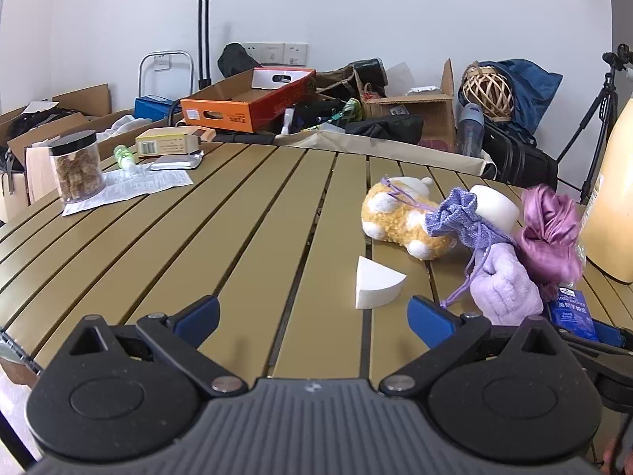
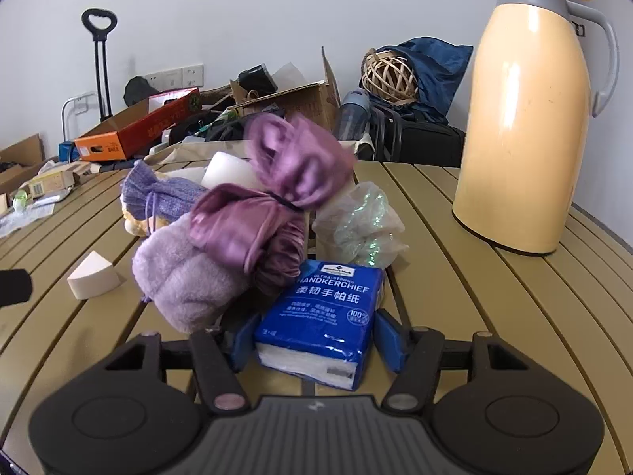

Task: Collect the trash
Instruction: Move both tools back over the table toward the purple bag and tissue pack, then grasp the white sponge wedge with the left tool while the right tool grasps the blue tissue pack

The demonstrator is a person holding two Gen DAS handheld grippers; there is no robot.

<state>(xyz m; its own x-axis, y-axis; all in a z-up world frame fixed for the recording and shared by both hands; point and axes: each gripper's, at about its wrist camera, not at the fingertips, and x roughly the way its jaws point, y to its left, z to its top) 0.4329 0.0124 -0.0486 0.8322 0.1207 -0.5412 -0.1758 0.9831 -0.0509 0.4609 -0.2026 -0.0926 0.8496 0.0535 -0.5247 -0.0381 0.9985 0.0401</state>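
Tongs, two sets. Right tongs (image 2: 314,342), bottom centre of the right wrist view: blue pads (image 2: 385,342) bracket the tissue pack (image 2: 322,316) on both sides, left pad against its edge, right pad looks just touching; can't confirm a firm clamp. Left tongs (image 1: 314,316), bottom centre of the left wrist view: pads wide apart, nothing between them, only bare table (image 1: 198,237) slats.

Count, table:
- 1 tissue pack: blue plastic wrap, white print "HANDKERCHIEF" plus Chinese text, white tissue edge visible at its near end. Lies flat, lower centre of the right view; in the left view it sits at lower right (image 1: 571,310).
- 1 white foam wedge (image 1: 376,283), quarter-round, alone, centre-right of the left view, just beyond the left tongs' right pad.
- 1 white foam block (image 1: 496,208), behind the pouches.
- 1 yellow-white plush toy (image 1: 399,217), lying on its side.
- 3 purple pouches bunched together: knit drawstring (image 1: 455,217), fuzzy lilac (image 1: 506,289), shiny satin (image 2: 273,202). Satin one sits on top, directly behind the pack.
- 1 crumpled clear plastic bag (image 2: 360,221), right of the satin pouch, touching the pack's far corner.
- 1 cream thermos jug (image 2: 530,118), grey lid and handle, upright, upper right of the right view.
- 1 clear jar (image 1: 77,166), black lid, brown contents, standing on a printed sheet (image 1: 130,188), left side of the left view.

Boxes and bags piled beyond the table's far edge.
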